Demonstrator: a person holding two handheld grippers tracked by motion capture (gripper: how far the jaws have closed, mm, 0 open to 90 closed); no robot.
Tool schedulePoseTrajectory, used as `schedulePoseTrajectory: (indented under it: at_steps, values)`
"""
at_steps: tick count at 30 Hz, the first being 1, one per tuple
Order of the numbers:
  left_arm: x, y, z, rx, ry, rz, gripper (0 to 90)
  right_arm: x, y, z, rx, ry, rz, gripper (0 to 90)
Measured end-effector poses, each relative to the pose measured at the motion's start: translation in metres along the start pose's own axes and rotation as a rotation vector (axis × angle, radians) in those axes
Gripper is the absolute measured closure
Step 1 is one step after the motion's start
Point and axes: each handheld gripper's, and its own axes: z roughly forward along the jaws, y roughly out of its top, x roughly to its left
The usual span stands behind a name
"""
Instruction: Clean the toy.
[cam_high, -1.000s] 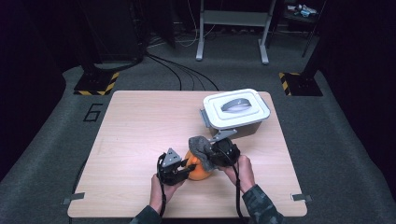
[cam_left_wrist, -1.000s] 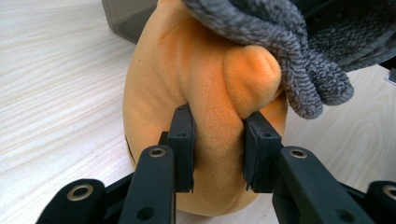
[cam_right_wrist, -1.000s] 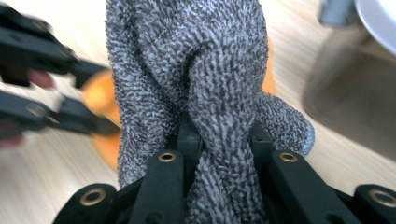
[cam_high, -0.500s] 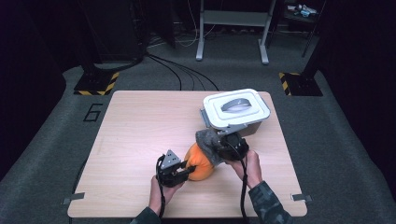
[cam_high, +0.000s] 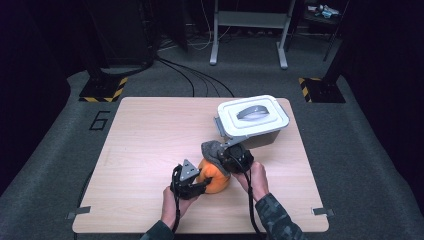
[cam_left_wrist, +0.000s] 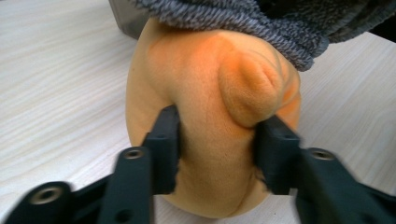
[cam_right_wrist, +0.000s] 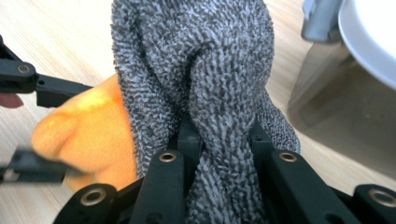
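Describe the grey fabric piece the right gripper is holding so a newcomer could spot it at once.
Start at the wooden table and find the lidded white container at its far right. Just in front of it sits an orange plush toy. The grey sock is draped over its top, pinched by the right gripper; its nubby, looped grey knit stands out against the smooth orange plush.

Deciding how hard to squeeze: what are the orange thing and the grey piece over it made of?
Orange thing: soft plush, seemingly; short velvety nap, dimpling between the left gripper pads. Grey piece: looped terry-like knit, probably fabric; it bunches in the right gripper.
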Motion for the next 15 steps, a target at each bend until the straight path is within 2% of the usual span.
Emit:
schedulePoseTrajectory:
  at_steps: [4, 5, 7, 15]
  values:
    - [-0.002, -0.001, 0.001, -0.004, -0.007, 0.022, 65.5, -0.005, -0.017, -0.005, -0.014, 0.024, 0.056, 74.3]
    - [-0.003, -0.001, 0.001, -0.006, -0.008, 0.024, 66.1, -0.007, -0.021, -0.007, -0.013, 0.022, 0.045, 74.3]
    - [-0.003, -0.001, 0.001, -0.011, -0.004, 0.026, 66.9, -0.008, -0.028, -0.010, -0.005, 0.018, 0.054, 74.3]
    - [0.007, -0.005, -0.005, -0.052, -0.030, -0.032, 68.6, -0.019, -0.053, -0.019, 0.003, 0.011, 0.104, 74.1]
